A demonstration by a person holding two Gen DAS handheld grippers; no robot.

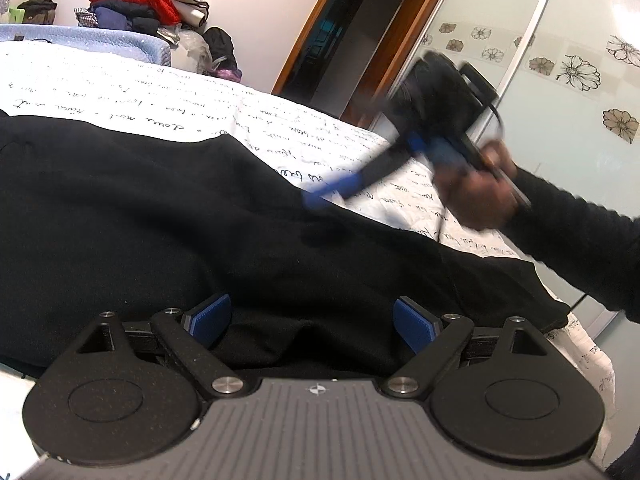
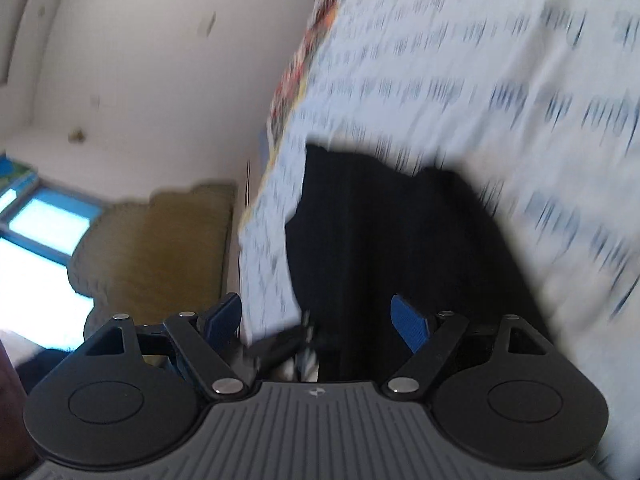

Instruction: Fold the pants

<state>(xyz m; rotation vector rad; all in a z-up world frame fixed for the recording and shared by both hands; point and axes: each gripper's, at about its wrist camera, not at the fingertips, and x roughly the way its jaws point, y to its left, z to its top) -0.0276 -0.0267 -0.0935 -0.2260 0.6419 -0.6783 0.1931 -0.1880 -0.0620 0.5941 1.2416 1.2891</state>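
While your left hand-held gripper sits low over the black pants, its two blue pads stand wide apart with nothing clamped; dark fabric lies under and ahead of them, but the pads do not press on it. The pants are spread across the bed, on a white cover printed with lines of handwriting, and they fill most of the left wrist view from the left edge to the near right corner of the mattress.

Your right hand-held gripper shows in that same view as a blurred shape, its blue fingertip at the far edge of the pants where cloth meets the cover. Your right hand grips its handle, with a dark sleeve running off to the right. From its own camera, the right hand-held gripper also has its pads well apart, with no cloth caught between them; the pants lie ahead of it on the bed cover, all smeared by motion blur.

Behind the bed, a pile of clothes with a red garment on top sits against the wall, beside a wooden door frame and a wardrobe door with flower prints.
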